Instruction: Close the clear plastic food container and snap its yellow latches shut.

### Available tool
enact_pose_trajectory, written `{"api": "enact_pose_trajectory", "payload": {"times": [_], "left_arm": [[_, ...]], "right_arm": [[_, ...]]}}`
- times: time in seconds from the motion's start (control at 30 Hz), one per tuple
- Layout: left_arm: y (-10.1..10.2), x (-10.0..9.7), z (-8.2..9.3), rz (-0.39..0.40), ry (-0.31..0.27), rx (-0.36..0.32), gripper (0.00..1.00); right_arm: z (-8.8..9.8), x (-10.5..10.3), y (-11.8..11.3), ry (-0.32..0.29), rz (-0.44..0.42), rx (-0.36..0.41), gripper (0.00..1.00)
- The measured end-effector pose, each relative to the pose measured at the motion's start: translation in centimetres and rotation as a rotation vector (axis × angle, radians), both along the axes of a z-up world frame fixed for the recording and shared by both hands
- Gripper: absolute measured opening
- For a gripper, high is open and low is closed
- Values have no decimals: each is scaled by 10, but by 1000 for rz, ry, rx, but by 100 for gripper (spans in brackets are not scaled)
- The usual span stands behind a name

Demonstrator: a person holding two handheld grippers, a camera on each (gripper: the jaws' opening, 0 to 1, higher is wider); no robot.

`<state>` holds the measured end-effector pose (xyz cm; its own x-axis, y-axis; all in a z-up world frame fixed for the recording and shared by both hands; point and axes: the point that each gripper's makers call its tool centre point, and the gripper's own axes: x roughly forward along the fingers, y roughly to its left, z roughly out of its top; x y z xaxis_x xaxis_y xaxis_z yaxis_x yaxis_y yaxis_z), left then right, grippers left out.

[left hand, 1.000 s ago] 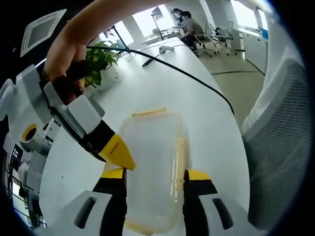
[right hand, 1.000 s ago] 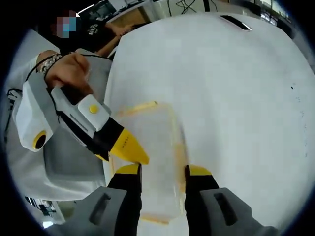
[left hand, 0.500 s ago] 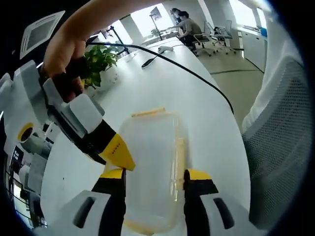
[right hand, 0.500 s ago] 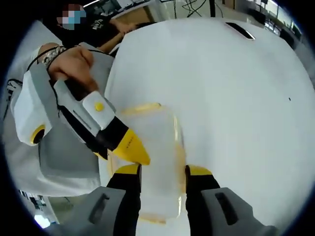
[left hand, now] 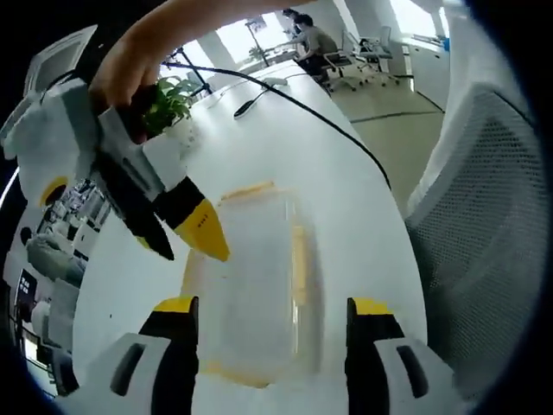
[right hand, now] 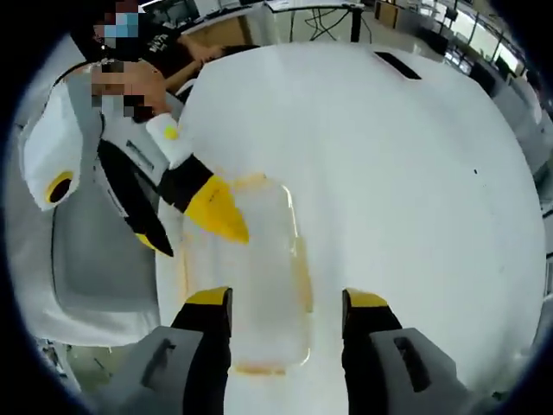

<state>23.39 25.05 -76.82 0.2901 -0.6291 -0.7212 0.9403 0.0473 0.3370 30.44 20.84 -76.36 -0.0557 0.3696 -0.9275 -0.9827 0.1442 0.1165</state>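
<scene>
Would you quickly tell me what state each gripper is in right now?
Left gripper: open, fingers apart either side of the container.
Right gripper: open, likewise straddling it, holding nothing.

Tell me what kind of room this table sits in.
Most likely an open-plan office. The long white table carries a black cable and a potted plant, a mesh office chair stands beside it, and people sit at desks by bright windows.
</scene>
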Motion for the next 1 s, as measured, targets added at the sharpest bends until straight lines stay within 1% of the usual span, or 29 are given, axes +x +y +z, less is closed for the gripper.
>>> {"api": "enact_pose_trajectory", "payload": {"times": [0.07, 0.1, 0.17, 0.2, 0.23, 0.27, 0.37, 0.4, 0.47, 0.53, 0.63, 0.73, 0.8, 1.0], "left_arm": [[7, 7, 6, 13, -3, -1, 75], [11, 11, 8, 27, 2, -2, 75], [16, 17, 12, 48, 12, -13, 81], [19, 19, 13, 62, 33, -15, 85], [21, 22, 15, 70, 42, -15, 88], [23, 26, 17, 67, 44, -13, 89], [30, 32, 17, 61, 63, 29, 90], [34, 30, 14, 60, 105, 59, 91], [35, 33, 13, 63, 145, 70, 92], [33, 41, 11, 64, 130, 83, 94], [29, 41, 6, 54, 159, 105, 94], [25, 41, -2, 40, 171, 130, 94], [24, 43, -9, 27, 160, 167, 94], [18, 41, -24, -18, 152, 207, 89]], "right_arm": [[2, -3, -6, -22, 4, -4, 51], [3, -4, -10, -45, 1, -11, 51], [3, -8, -15, -52, 2, -15, 51], [4, -11, -20, -56, 2, -17, 52], [4, -12, -21, -59, 4, -17, 54], [4, -15, -25, -63, 5, -21, 55], [3, -18, -32, -89, 21, -44, 56], [2, -22, -36, -89, 32, -57, 56], [-1, -28, -38, -83, 43, -71, 59], [-4, -33, -40, -77, 52, -88, 63], [-10, -35, -41, -95, 74, -106, 71], [-14, -39, -42, -93, 83, -120, 70], [-19, -40, -42, -102, 94, -136, 71], [-29, -46, -38, -94, 112, -140, 72]]}}
